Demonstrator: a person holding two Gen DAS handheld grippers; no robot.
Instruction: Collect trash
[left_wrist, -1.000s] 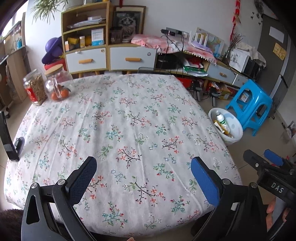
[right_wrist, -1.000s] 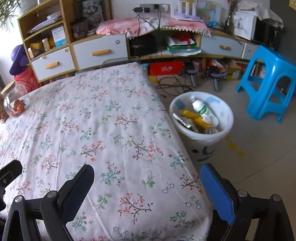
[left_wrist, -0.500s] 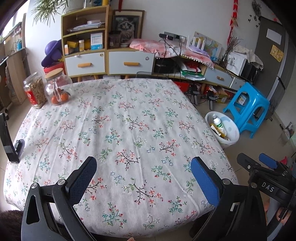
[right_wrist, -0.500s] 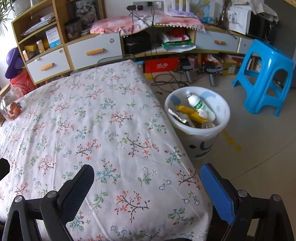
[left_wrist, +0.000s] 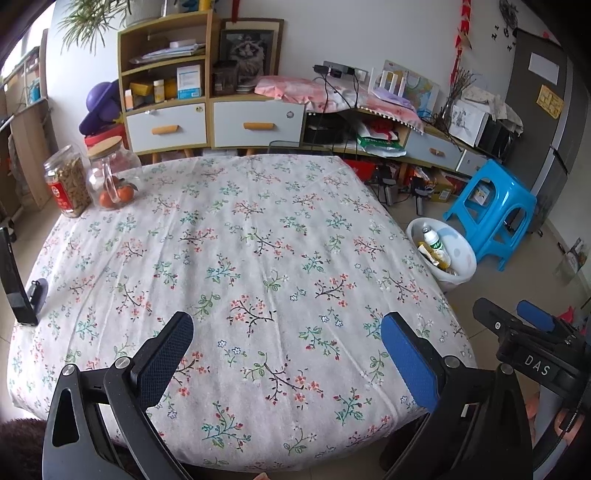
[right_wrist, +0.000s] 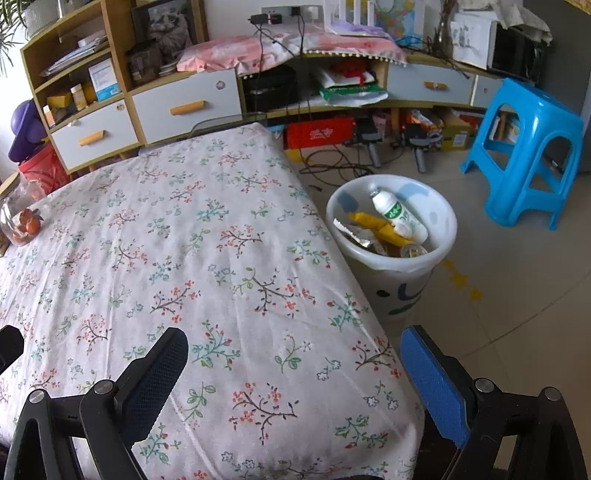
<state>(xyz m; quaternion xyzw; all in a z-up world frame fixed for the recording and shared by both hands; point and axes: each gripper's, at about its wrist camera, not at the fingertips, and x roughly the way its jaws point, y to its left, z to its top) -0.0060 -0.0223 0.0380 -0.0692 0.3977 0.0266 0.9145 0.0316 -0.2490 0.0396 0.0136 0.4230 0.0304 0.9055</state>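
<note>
The white trash bin (right_wrist: 391, 254) stands on the floor just beside the bench's (right_wrist: 192, 236) right edge, holding a white bottle (right_wrist: 399, 216), a yellow wrapper (right_wrist: 376, 227) and a can. A blue stool (right_wrist: 532, 155) sits near it. The left tool (left_wrist: 286, 332) and the right tool (right_wrist: 293, 350) hover over the bench's near edge, each with fingers wide apart, gripping nothing.

Trash (right_wrist: 388, 225) inside white bin (right_wrist: 391, 280).
</note>
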